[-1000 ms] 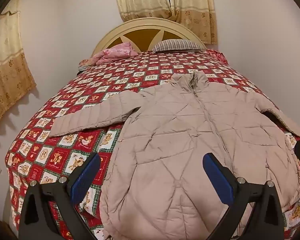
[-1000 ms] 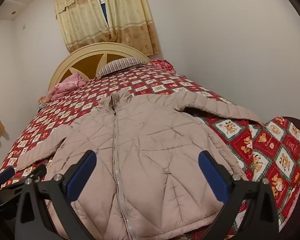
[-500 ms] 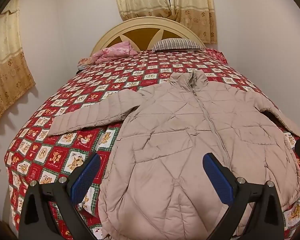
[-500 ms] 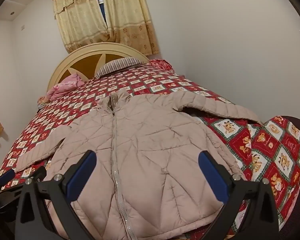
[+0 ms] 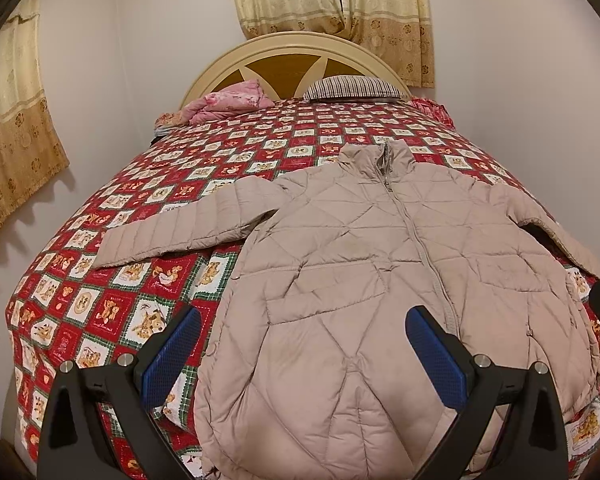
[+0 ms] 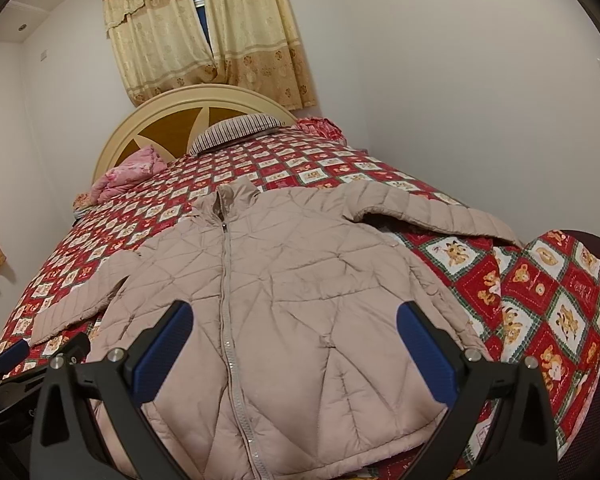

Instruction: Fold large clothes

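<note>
Fingers of left gripper spread wide, empty, above jacket, right gripper ditto.

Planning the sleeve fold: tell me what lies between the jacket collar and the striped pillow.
Only bare quilt separates the jacket collar from the striped pillow; both wrist views show it.

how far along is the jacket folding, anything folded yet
Done: the beige puffer jacket lies zipped, front up, flat on the quilt, sleeves spread. Nothing is folded. In hand: nothing; the left gripper and right gripper hover open above the hem. Left: sleeves in, body folded over.
</note>
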Motion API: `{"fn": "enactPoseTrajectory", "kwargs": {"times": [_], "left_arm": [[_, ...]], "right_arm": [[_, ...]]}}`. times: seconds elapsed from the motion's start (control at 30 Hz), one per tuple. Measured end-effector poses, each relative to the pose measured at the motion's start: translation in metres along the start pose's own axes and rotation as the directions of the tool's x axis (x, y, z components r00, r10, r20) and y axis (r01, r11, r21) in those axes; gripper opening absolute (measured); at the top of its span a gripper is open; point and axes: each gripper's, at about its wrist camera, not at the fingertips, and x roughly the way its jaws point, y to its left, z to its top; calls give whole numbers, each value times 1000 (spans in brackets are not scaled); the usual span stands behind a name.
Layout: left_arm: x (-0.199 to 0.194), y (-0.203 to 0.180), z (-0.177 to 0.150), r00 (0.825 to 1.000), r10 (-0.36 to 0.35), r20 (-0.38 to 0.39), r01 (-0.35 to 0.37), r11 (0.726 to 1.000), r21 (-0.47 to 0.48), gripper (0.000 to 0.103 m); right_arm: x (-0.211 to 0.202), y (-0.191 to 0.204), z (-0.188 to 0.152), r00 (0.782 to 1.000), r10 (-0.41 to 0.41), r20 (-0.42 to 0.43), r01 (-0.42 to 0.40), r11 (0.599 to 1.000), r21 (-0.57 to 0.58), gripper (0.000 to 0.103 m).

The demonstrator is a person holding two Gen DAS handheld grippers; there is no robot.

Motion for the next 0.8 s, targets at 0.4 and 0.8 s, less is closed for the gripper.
{"fn": "enactPoseTrajectory", "kwargs": {"times": [0.4, 0.8], "left_arm": [[0, 1, 0, 1000, -5, -6, 5, 1000, -7, 102], [0, 1, -1, 1000, -5, -5, 5, 1000, -7, 102]], "right_arm": [[-1, 3, 0, 1000, 0, -4, 0, 1000, 2, 103], [2, -4, -4, 1000, 0, -8, 0, 1000, 4, 103]]}}
